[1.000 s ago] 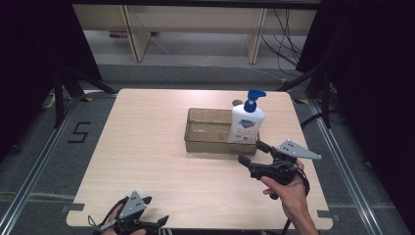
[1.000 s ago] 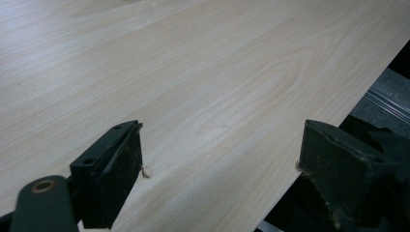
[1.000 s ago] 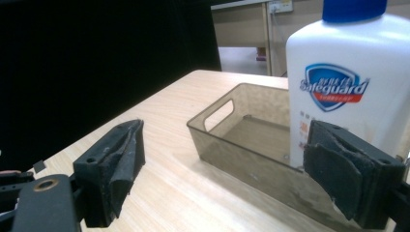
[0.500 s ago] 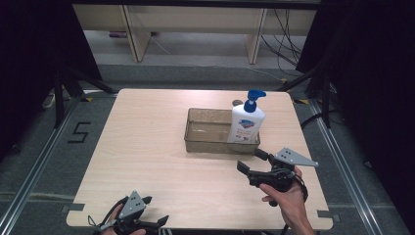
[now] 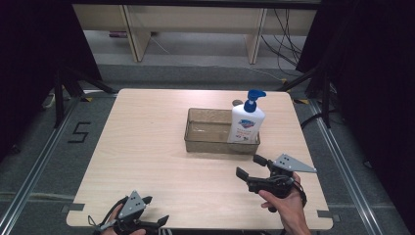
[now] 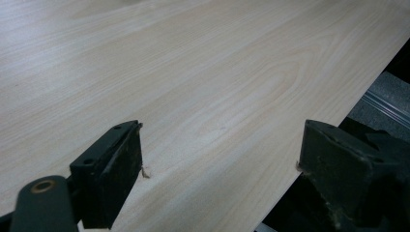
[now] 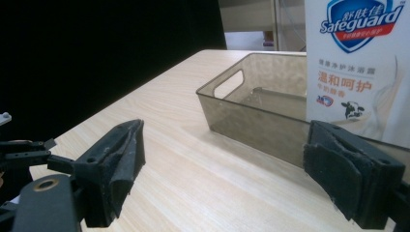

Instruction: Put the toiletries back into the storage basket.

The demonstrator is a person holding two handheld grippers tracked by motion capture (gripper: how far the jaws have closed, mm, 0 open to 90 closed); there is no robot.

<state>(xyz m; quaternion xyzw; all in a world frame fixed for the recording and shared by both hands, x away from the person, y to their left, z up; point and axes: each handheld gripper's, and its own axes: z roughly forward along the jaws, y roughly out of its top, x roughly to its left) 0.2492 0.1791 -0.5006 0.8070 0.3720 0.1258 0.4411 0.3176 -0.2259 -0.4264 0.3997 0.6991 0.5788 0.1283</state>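
Observation:
A white soap bottle [image 5: 246,125] with a blue pump stands upright in the right end of a clear grey-brown bin [image 5: 208,139] at the table's middle. My right gripper [image 5: 248,165] hovers open just in front of the bin's right end, held by a hand and pointing left. In the right gripper view the bin [image 7: 251,111] and the bottle's label [image 7: 358,63] lie just past the wide-apart jaws of my right gripper [image 7: 222,159]. My left gripper [image 5: 156,209] rests open at the table's near left edge. Between the jaws of my left gripper [image 6: 222,159] is only bare wood.
The light wooden table [image 5: 147,147] has free room left of the bin. A small dark object [image 5: 237,103] lies behind the bin. Dark stand legs [image 5: 68,83] and cables [image 5: 284,29] are on the floor around the table. The table's edge [image 6: 329,130] runs close by the left jaws.
My right gripper has drawn back from the bin toward the near edge, slightly left. The left gripper, bottle and bin have not moved.

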